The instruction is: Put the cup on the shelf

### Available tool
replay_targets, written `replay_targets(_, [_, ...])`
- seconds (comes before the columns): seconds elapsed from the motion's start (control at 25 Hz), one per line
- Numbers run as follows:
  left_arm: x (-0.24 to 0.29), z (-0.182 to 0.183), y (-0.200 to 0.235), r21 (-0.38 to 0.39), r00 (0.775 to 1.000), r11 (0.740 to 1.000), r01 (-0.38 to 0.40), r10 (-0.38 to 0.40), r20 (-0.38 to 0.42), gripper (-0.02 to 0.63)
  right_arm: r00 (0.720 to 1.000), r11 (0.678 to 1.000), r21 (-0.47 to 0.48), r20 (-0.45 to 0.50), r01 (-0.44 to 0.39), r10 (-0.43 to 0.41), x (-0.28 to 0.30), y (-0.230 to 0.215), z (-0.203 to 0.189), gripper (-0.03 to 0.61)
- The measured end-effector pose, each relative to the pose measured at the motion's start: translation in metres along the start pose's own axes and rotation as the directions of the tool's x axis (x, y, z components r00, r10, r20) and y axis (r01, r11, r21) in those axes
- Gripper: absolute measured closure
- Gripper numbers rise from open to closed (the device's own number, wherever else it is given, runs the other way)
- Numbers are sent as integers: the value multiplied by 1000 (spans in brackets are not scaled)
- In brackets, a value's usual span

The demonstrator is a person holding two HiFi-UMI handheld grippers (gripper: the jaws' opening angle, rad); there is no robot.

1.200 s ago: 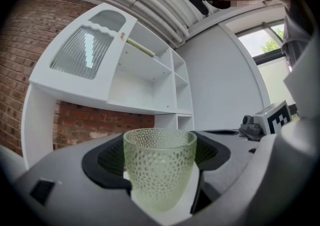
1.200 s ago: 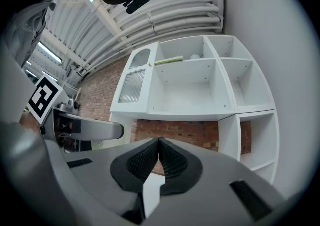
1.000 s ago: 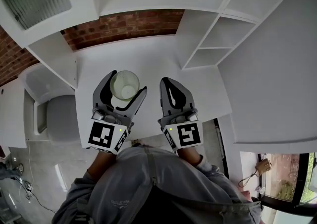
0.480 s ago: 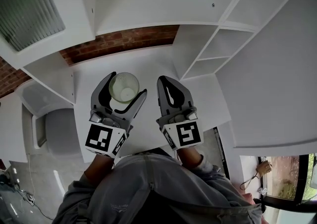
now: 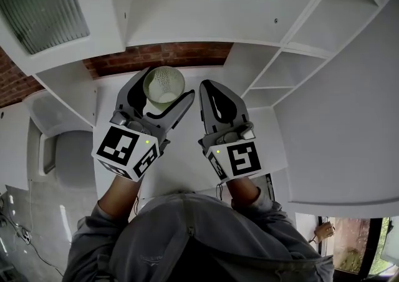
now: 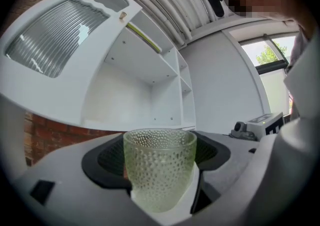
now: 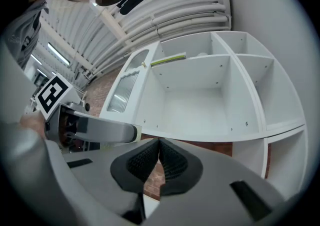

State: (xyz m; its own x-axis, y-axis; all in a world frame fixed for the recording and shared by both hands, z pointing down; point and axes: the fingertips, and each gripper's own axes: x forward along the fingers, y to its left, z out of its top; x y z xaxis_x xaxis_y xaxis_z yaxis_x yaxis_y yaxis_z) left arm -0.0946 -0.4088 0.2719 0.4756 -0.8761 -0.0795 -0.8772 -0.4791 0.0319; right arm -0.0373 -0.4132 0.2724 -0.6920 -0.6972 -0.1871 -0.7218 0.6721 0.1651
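A pale green dimpled glass cup [image 5: 163, 85] [image 6: 159, 167] stands upright between the jaws of my left gripper [image 5: 161, 95] [image 6: 161, 170], which is shut on it and holds it above the white table [image 5: 187, 162]. The white shelf unit [image 5: 187, 15] [image 6: 135, 80] [image 7: 200, 100] hangs on the brick wall just ahead, its lower compartment open toward the cup. My right gripper [image 5: 219, 100] [image 7: 158, 156] is beside the left one, its jaws shut with nothing between them.
A cabinet door with ribbed glass [image 5: 37, 3] [image 6: 55, 40] stands open at the left of the shelf. More white open compartments [image 5: 312, 37] run along the right side. A grey chair [image 5: 72, 153] is left of the table.
My left gripper has lifted the cup up and forward toward the shelf. The right gripper rose alongside it, still shut.
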Motion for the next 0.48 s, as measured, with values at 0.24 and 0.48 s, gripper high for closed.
replay_targets(0.24, [15, 36, 0, 66, 999, 998, -7, 5, 42, 225, 999, 999, -9, 28, -45, 45, 12, -9, 23, 551])
replay_targets(0.48, [25, 68, 4, 126, 998, 992, -23, 15, 64, 225, 994, 996, -43, 67, -80, 83, 22, -13, 46, 551])
